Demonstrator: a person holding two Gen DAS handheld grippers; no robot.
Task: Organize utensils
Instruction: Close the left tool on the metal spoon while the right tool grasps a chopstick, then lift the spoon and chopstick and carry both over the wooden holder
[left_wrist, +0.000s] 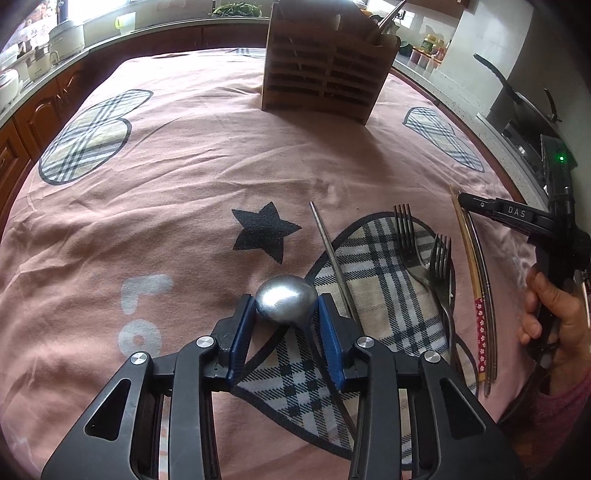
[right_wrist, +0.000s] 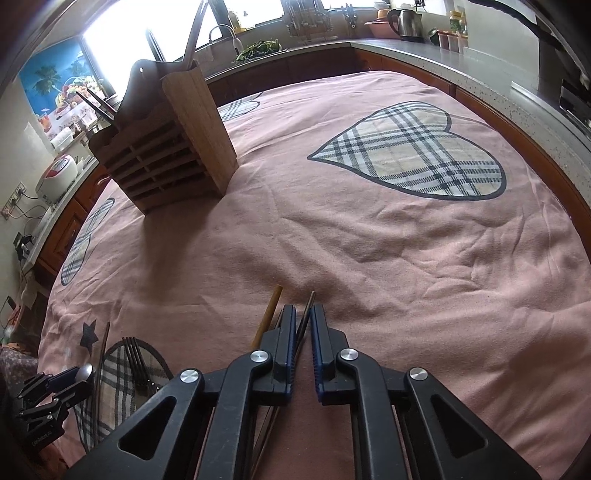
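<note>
We list what lies on the pink cloth, taking the wooden utensil holder at its far side as our landmark.

Spoon: well short of the holder, bowl down on the cloth. Our left gripper has its blue pads on either side of the bowl, touching it.

Metal chopstick: lone, just right of the spoon, pointing roughly toward the holder.

Two forks: further right again, side by side on a plaid heart, tines toward the holder.

Chopstick bundle: furthest right from the holder's line; one wooden chopstick with a red patterned end, and metal chopsticks beside it. Our right gripper is closed on a thin metal chopstick; the wooden one sits outside the jaws, just left. We see a hand holding this gripper.

The holder itself stands upright, with a few utensils already in its top.
</note>
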